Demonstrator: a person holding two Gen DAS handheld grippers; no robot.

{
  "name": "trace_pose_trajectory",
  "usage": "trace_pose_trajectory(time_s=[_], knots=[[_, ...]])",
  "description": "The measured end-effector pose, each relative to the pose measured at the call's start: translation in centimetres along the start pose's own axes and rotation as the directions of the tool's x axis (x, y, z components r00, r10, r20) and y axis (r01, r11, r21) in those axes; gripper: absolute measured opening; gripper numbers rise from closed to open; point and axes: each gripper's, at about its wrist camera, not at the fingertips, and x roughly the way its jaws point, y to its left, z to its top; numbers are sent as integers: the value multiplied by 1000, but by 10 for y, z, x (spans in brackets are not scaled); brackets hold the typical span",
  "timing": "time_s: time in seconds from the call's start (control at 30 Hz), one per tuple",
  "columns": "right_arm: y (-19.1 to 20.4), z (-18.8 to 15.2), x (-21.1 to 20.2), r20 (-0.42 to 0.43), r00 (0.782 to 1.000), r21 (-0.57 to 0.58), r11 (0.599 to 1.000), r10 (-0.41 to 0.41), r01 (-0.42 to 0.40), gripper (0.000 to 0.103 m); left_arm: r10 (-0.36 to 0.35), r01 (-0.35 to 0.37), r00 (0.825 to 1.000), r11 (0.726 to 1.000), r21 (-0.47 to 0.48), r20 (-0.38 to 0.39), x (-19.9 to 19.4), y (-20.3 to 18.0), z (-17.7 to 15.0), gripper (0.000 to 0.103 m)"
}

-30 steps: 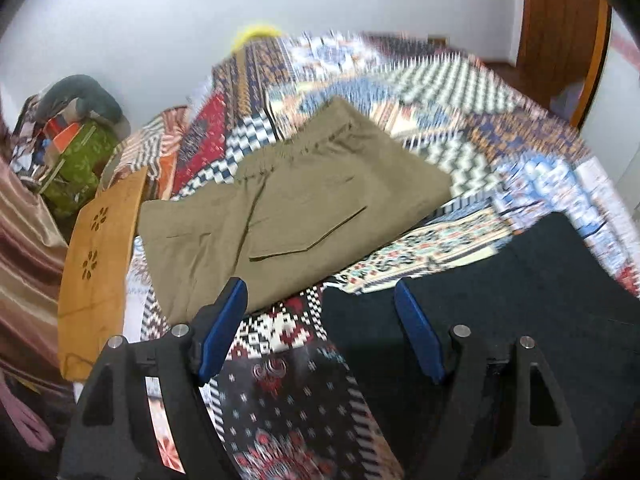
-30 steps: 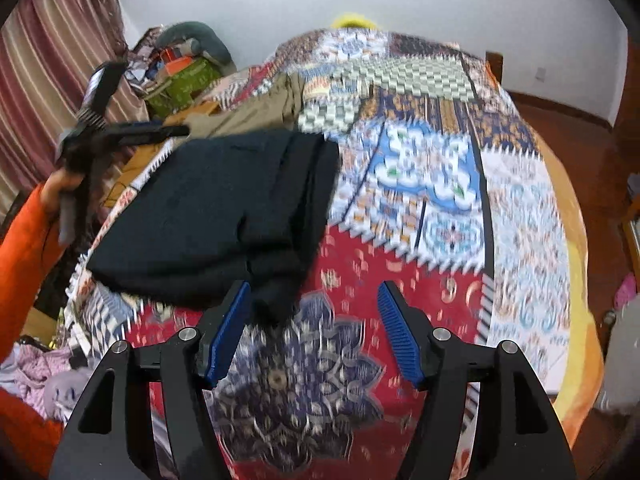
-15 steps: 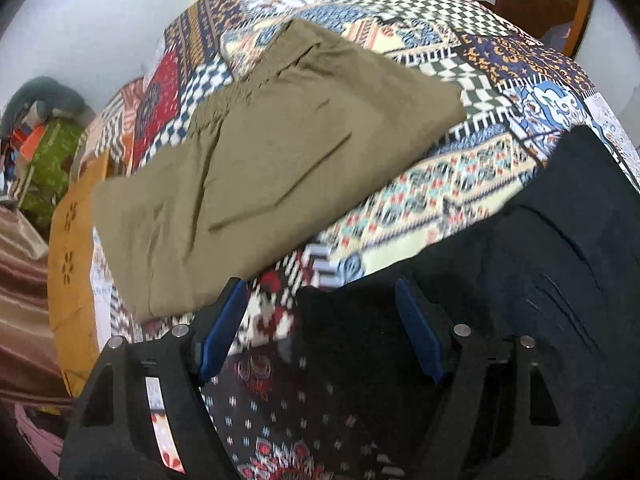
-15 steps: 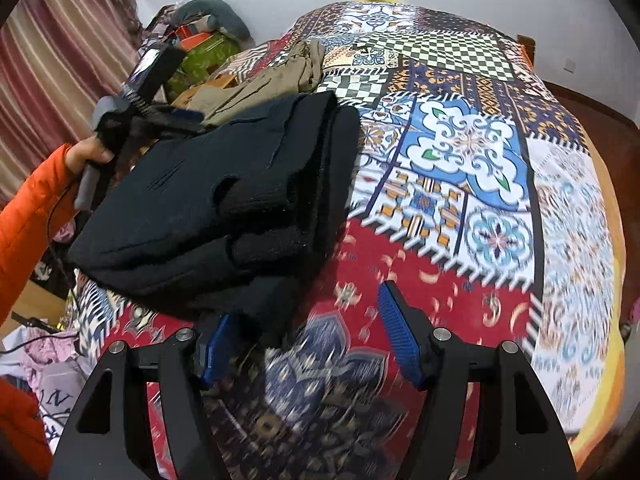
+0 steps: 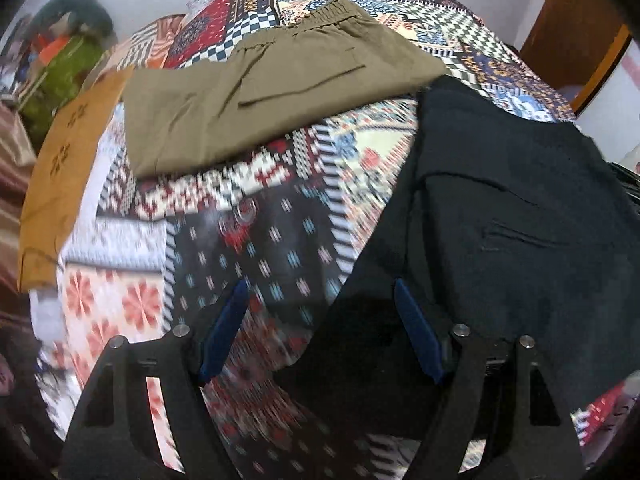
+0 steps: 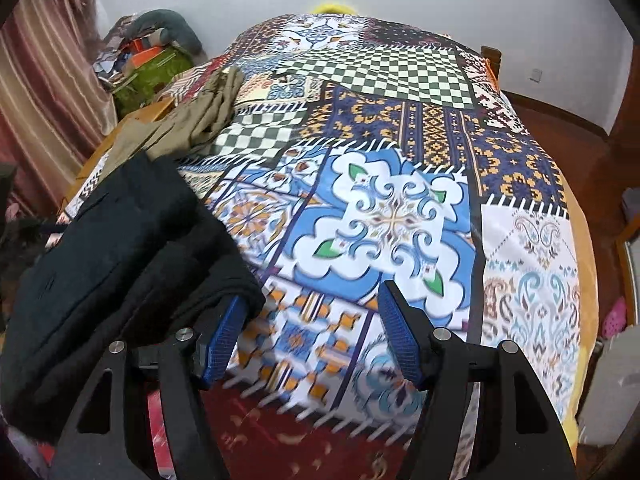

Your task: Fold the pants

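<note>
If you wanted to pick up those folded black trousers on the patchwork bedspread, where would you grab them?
Probably at the thick folded end of the folded black trousers, nearest the right gripper, coming in low from the bedspread side. The layers stack there into a bulging edge that open jaws could straddle; the flat top offers no such lip.

matt black cloth pants point(image 5: 520, 208); olive cloth pants point(image 5: 272, 92); smooth printed cloth bedspread point(image 6: 400, 220).

Left gripper point(image 5: 320, 320) jaws apart, seemingly empty; right gripper point(image 6: 310, 332) jaws apart.
</note>
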Motion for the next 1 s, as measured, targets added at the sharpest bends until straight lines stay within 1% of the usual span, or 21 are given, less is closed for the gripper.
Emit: trace_pose_trajectory(time_s=[0.1, 0.2, 0.27, 0.3, 0.37, 0.43, 0.5, 0.57, 0.67, 0.73, 0.8, 0.87, 0.93, 1.0], knots=[[2, 1, -5, 11, 999, -21, 999, -41, 41, 62, 0, 1, 1000, 1000, -19, 31, -17, -13, -19, 75], [-5, -2, -22, 28, 998, -3, 999, -48, 48, 62, -58, 60, 998, 996, -67, 30, -25, -21, -35, 75], [-9, -5, -34, 37, 997, 7, 998, -66, 66, 62, -81, 83, 996, 994, -70, 35, -30, -29, -41, 75], [-11, -7, -42, 47, 996, 13, 997, -73, 73, 62, -91, 94, 995, 994, -57, 48, -34, -35, -44, 75], [-12, -11, -62, 79, 994, 26, 997, -81, 79, 62, -81, 83, 994, 996, -27, 71, -40, -46, -48, 75], [-10, -16, -80, 105, 991, 32, 997, -79, 76, 62, -36, 36, 994, 999, 7, 106, -46, -53, -48, 75], [-4, -18, -96, 134, 989, 21, 998, -68, 66, 62, -18, 17, 993, 1000, 6, 117, -52, -51, -45, 75], [8, -21, -111, 166, 985, -7, 999, -52, 54, 62, -7, 7, 991, 1000, -3, 133, -59, -47, -41, 75], [30, -25, -126, 203, 979, -44, 999, -8, 17, 62, 20, -21, 980, 1000, 3, 199, -82, -42, -33, 75], [44, -25, -128, 211, 977, -68, 997, 34, -20, 62, 11, -16, 967, 1000, 18, 255, -100, -46, -31, 75], [58, -27, -129, 217, 973, -90, 994, 77, -59, 62, -4, -6, 958, 999, 33, 287, -109, -53, -30, 76], [68, -29, -124, 211, 970, -105, 990, 120, -99, 62, -30, 14, 955, 998, 58, 295, -110, -63, -30, 76], [80, -33, -118, 207, 967, -122, 984, 150, -127, 59, -51, 26, 958, 995, 93, 281, -102, -77, -33, 76], [88, -38, -109, 184, 965, -130, 978, 188, -166, 50, -50, 16, 964, 991, 132, 260, -88, -88, -40, 76]])
